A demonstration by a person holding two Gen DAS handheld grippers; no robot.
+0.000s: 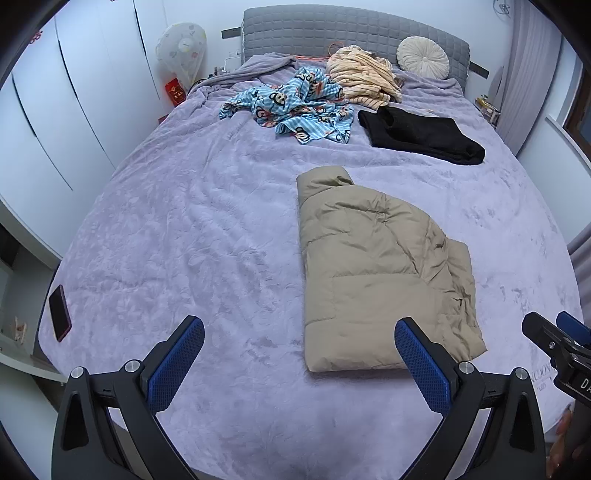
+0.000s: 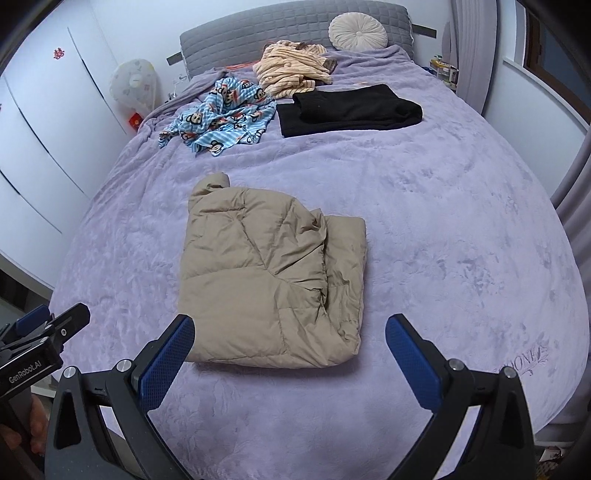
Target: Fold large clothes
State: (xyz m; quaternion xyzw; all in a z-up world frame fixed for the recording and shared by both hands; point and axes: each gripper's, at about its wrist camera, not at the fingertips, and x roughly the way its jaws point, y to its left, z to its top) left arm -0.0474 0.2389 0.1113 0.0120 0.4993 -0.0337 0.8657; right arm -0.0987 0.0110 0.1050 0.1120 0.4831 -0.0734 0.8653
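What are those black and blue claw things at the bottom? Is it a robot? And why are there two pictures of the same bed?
No robot: a person holds a grabbing tool in each hand. Each tool has a camera looking along its two blue fingers, so you get two pictures. One shows the left gripper, the other the right gripper. Both are open and hold nothing. On the purple bed lies a folded tan puffer jacket. Farther back are a black garment, blue monkey-print clothes, striped cream clothes and a round cushion. A phone lies near the left edge.

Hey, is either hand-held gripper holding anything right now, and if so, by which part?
Nothing is held. The left hand-held gripper and right hand-held gripper are both open above the bed, and the folded tan puffer jacket lies untouched.
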